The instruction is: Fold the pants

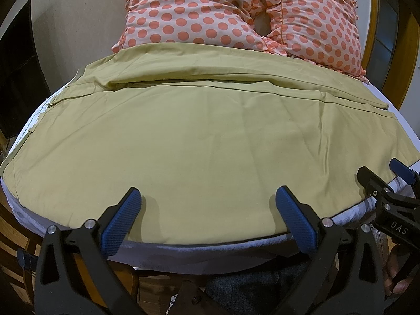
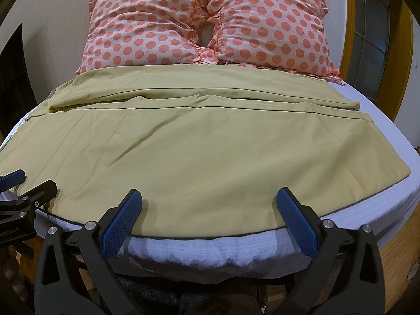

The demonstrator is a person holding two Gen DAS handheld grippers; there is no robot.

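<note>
Bed (image 2: 380,210) edge lies just beyond both grippers: the left gripper (image 1: 208,199) and right gripper (image 2: 209,199) hover with jaws spread, empty. Khaki pants (image 1: 210,136) lie flat across the bed, touching two dotted pillows (image 2: 210,23).

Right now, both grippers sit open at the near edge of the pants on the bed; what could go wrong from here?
1. The near edge of the pants lies right at the edge of the mattress, so the left gripper or right gripper may pinch the sheet too.
2. The two legs lie separately, with loose folds at the far one; lifting could bunch them.
3. The far leg touches the pillows, which may snag a fold.
</note>
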